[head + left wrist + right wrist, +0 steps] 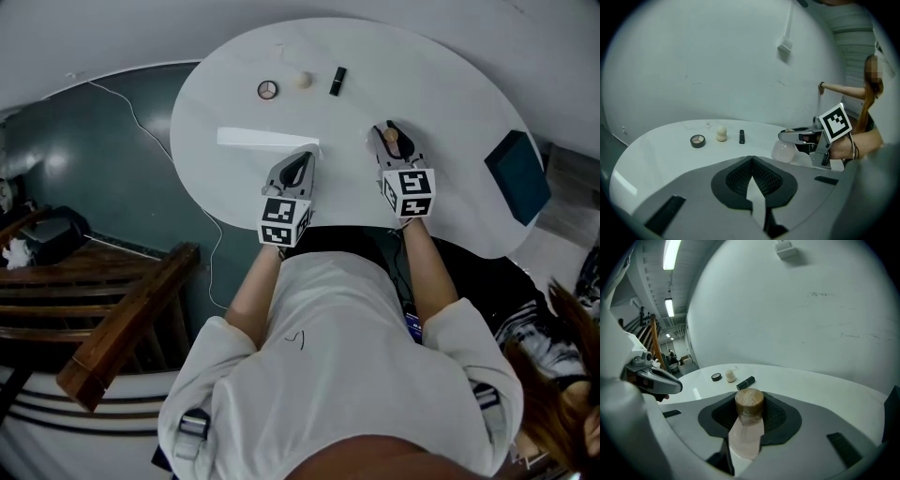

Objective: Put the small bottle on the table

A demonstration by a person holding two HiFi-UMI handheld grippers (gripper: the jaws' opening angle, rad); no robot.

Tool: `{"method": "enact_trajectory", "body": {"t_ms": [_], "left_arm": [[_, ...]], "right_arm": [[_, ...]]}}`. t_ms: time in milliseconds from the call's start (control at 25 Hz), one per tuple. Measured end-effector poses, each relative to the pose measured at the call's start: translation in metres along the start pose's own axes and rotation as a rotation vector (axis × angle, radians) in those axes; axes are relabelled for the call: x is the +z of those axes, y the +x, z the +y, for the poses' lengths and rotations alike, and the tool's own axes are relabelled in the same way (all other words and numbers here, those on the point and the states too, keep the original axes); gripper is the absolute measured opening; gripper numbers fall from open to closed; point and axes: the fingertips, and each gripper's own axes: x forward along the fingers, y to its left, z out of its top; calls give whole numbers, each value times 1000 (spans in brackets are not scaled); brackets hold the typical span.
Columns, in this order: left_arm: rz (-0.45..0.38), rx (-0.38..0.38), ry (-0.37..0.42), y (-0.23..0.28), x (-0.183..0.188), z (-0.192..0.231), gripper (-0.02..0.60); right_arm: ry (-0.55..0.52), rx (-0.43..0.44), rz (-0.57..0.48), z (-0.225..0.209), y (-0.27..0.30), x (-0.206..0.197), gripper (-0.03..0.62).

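Observation:
The small bottle [749, 403] is frosted pale with a round wooden cap. My right gripper [391, 138] is shut on its neck, near the table's front edge. In the left gripper view the bottle [783, 151] hangs upright under the right gripper [797, 137], its base low over the white table [441, 103]. Whether it touches the top I cannot tell. To its left, my left gripper [306, 159] rests with its jaws shut, tips meeting [751, 159] and nothing held.
At the table's far side lie a round compact [267, 90], a beige sponge [303, 80] and a black lipstick [337, 81]. A white strip [262, 139] lies ahead of the left gripper. A dark teal box [518, 173] sits at the right edge.

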Motion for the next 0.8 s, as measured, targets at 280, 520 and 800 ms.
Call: {"method": "enact_trajectory", "body": {"t_ms": [280, 520, 800], "left_arm": [[9, -12, -1, 2, -3, -4, 12], [12, -19, 0, 2, -5, -7, 12], [18, -28, 1, 3, -5, -9, 12]], "right_arm": [[9, -8, 16, -2, 6, -4, 121], [13, -14, 16, -1, 6, -8, 123], [-16, -23, 33, 7, 6, -12, 132]]}}
